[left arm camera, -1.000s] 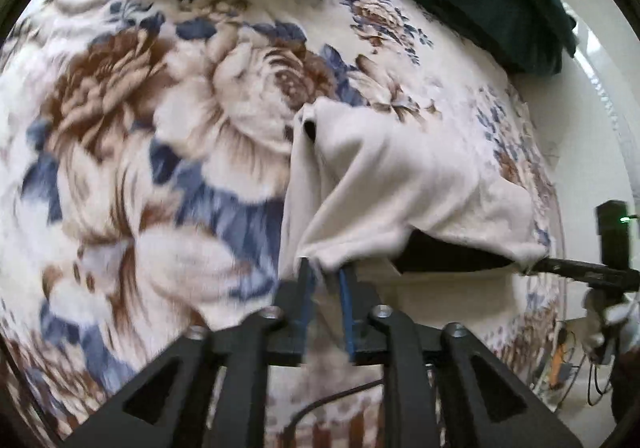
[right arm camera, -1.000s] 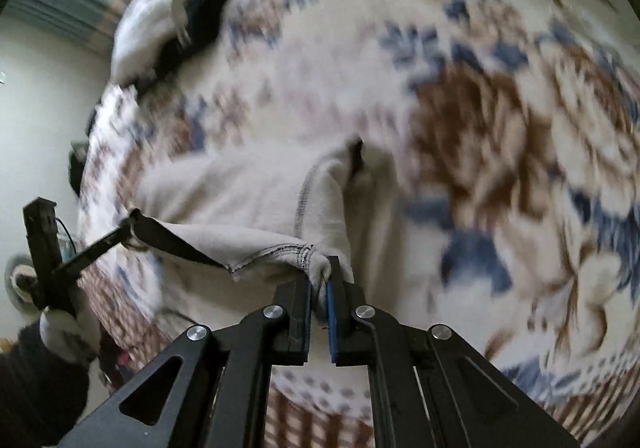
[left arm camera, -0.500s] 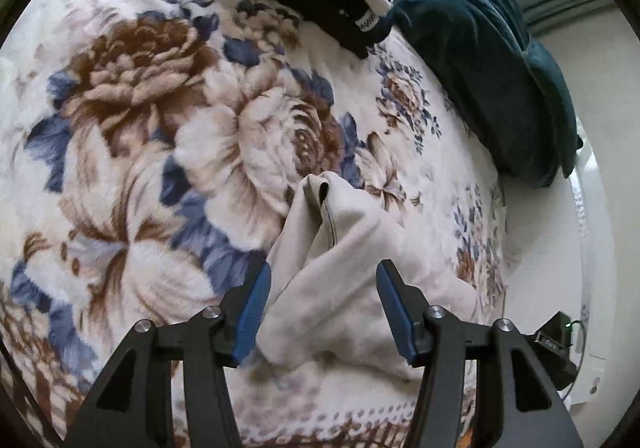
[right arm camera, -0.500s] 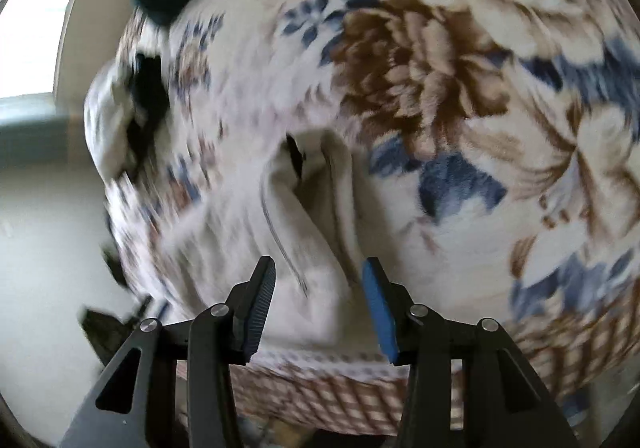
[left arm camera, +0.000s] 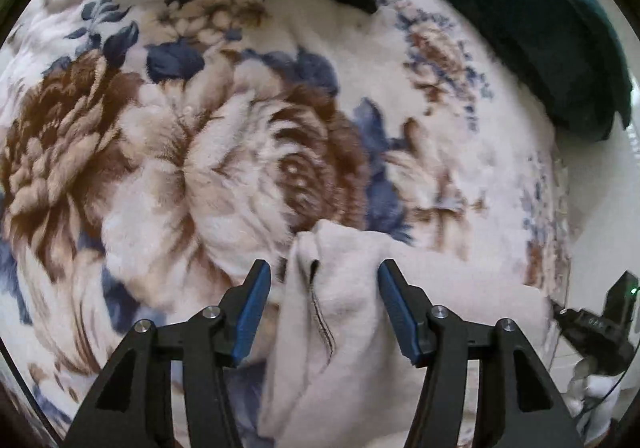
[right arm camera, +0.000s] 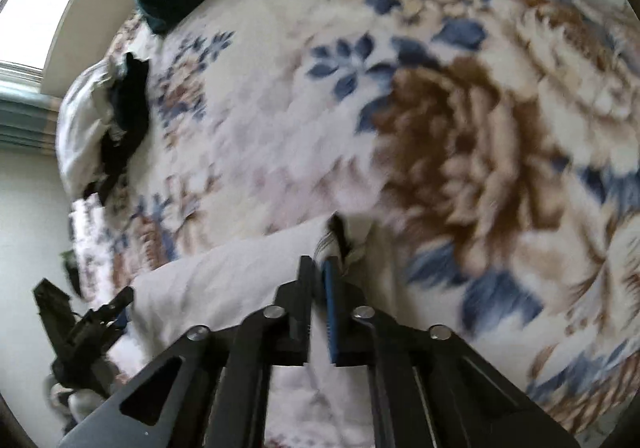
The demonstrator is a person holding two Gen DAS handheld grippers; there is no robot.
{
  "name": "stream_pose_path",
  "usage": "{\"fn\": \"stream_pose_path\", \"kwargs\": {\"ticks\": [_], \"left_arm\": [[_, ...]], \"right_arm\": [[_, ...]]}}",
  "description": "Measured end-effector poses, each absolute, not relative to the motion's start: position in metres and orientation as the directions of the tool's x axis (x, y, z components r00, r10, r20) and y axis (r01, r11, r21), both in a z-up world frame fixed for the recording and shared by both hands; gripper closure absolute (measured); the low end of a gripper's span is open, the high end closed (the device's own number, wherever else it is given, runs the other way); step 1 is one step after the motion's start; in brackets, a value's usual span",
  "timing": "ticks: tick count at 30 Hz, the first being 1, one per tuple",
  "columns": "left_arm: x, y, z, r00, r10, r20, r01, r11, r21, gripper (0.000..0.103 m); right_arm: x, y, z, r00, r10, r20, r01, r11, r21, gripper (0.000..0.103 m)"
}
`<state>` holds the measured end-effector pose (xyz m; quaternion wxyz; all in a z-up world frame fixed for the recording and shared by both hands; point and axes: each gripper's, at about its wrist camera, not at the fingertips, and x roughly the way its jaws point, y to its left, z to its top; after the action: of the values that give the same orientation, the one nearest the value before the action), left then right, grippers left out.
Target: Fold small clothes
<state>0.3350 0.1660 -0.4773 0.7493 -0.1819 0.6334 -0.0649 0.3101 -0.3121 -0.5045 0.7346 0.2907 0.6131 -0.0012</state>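
Closing again, the right tool (right arm camera: 320,268) nips the cream garment (left arm camera: 340,328) on the bed (left arm camera: 180,168); the left tool (left arm camera: 322,276) gapes wide, straddling its fold. That thin bite could slip; the fold might spring open.

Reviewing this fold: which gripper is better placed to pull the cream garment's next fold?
Right gripper: jaws nearly closed at the cream garment's edge. Left gripper hangs open astride it.
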Motion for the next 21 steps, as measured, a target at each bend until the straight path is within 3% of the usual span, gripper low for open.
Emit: {"fn": "stream_pose_path", "kwargs": {"ticks": [4, 8, 10, 12, 17, 18, 19, 21], "left_arm": [[0.336, 0.186, -0.48, 0.195, -0.385, -0.902, -0.195, 0.886, -0.42, 0.048], [0.325, 0.195, -0.459, 0.231, -0.415, -0.88, -0.197, 0.866, -0.46, 0.05], [0.319, 0.196, -0.452, 0.241, -0.42, -0.875, -0.192, 0.863, -0.467, 0.05], [0.317, 0.193, -0.45, 0.236, -0.422, -0.875, -0.185, 0.865, -0.467, 0.05], [0.325, 0.172, -0.463, 0.195, -0.425, -0.884, -0.148, 0.878, -0.455, 0.05], [0.328, 0.167, -0.466, 0.185, -0.411, -0.893, -0.133, 0.889, -0.437, 0.05], [0.329, 0.163, -0.469, 0.178, -0.389, -0.904, -0.12, 0.903, -0.412, 0.05], [0.33, 0.163, -0.473, 0.169, -0.382, -0.909, -0.105, 0.91, -0.402, 0.047]], "right_arm": [[0.324, -0.337, -0.514, 0.237, 0.294, -0.926, 0.425, 0.826, 0.371, 0.103], [0.318, -0.358, -0.514, 0.232, 0.475, -0.849, 0.473, 0.708, 0.525, 0.096], [0.309, -0.359, -0.506, 0.211, 0.502, -0.839, 0.466, 0.703, 0.538, 0.059], [0.298, -0.358, -0.502, 0.231, 0.55, -0.802, 0.461, 0.664, 0.588, 0.046], [0.301, -0.33, -0.516, 0.171, 0.596, -0.785, 0.421, 0.676, 0.605, 0.049], [0.304, -0.324, -0.52, 0.161, 0.601, -0.783, 0.412, 0.68, 0.607, 0.079], [0.307, -0.316, -0.523, 0.143, 0.591, -0.794, 0.397, 0.7, 0.593, 0.091], [0.311, -0.306, -0.519, 0.123, 0.518, -0.846, 0.351, 0.775, 0.526, 0.092]]}}
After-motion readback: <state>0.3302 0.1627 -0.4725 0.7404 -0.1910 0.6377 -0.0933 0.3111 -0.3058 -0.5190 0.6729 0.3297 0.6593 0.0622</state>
